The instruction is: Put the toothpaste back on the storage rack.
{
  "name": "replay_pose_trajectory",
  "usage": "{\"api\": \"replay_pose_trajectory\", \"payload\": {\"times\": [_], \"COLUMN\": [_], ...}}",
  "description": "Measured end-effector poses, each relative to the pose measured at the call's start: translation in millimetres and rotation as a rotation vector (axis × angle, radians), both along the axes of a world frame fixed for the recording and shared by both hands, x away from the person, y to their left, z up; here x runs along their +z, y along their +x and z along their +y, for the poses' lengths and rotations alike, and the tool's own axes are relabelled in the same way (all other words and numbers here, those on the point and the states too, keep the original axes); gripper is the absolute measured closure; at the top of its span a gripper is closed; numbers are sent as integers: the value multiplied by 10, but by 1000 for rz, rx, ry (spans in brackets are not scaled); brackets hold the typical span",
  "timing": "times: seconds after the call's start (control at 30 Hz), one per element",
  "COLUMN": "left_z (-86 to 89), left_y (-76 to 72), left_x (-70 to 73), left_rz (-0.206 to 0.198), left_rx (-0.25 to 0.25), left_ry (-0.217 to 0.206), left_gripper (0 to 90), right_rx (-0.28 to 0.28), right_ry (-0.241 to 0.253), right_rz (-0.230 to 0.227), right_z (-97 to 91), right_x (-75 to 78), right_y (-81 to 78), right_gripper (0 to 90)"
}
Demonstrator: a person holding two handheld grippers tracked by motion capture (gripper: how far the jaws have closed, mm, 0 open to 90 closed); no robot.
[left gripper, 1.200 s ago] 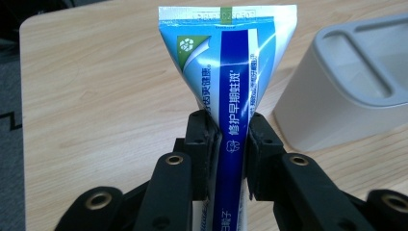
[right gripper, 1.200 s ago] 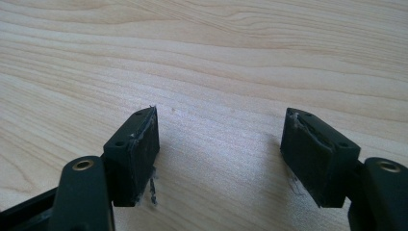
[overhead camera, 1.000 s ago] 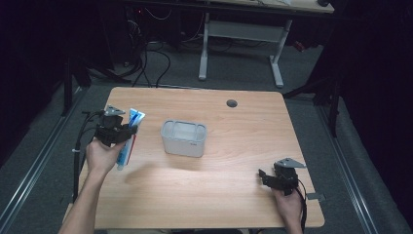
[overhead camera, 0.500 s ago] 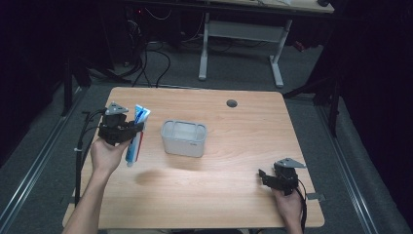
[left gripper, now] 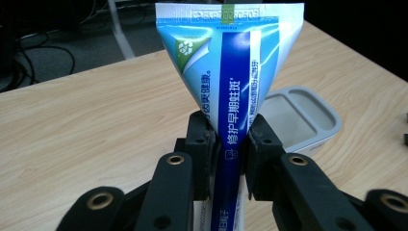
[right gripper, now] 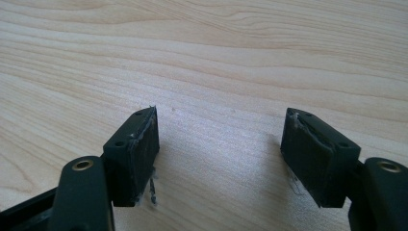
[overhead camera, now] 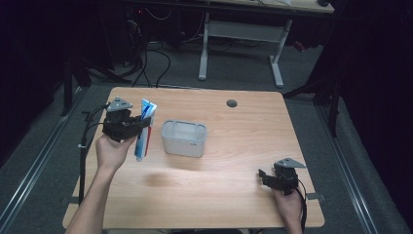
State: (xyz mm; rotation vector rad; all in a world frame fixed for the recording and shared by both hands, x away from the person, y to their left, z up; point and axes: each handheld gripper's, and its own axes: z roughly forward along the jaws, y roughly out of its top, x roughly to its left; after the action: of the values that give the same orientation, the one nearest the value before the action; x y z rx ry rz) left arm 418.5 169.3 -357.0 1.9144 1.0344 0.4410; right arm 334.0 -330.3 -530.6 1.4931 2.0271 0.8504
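A translucent grey, lidded rectangular plastic box [overhead camera: 183,138] sat near the middle of the light wooden table [overhead camera: 234,195], just to the right of the raised tube and apart from it; in the left gripper view the same box [left gripper: 300,115] lay low beyond the tube's right edge, its lid moulded with two shallow panels. A small round dark grommet [overhead camera: 232,103] marked the tabletop toward the far edge. Nothing lay between the tube and the box. Beyond the table the room was dark, with grey carpeted floor, loose black cables and the white legs of another desk [overhead camera: 241,36]. The person's left hand [overhead camera: 113,152] held the black left gripper [overhead camera: 141,124] up above the table's left side, forearm coming in from the lower edge of the high view, and its jaws were clamped on a blue-and-white toothpaste tube [overhead camera: 144,129], which hung clear of the wood with its flat crimped end uppermost (that is how the left gripper view showed the tube [left gripper: 231,91], widening from the pads up to the seam). The right hand [overhead camera: 287,207] rested near the front right corner, its black right gripper [overhead camera: 265,176] low over the table; in the right gripper view its jaws stood well apart with bare wood grain between them.
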Motion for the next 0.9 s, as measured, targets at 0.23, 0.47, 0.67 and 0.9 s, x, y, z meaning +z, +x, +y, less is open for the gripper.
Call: {"api": "replay_pose_trajectory", "payload": {"times": [0.23, 0.47, 0.67, 0.9], "left_z": [-93, -211, -322, -415], "left_y": [10, 18, 46, 83], "left_x": [124, 194, 287, 349], "left_rz": [-19, -36, -55, -72], "left_rx": [-30, -52, -73, -86], "left_ry": [-34, -32, -48, -71], "left_gripper": [755, 755, 755, 755], "right_rx": [0, 1, 1, 3], "right_ry": [0, 0, 1, 1], "right_rz": [0, 2, 1, 2], "right_z": [0, -1, -1, -2], "right_x": [0, 1, 1, 1], "right_y": [0, 0, 0, -1], "right_gripper": [297, 295, 295, 294]}}
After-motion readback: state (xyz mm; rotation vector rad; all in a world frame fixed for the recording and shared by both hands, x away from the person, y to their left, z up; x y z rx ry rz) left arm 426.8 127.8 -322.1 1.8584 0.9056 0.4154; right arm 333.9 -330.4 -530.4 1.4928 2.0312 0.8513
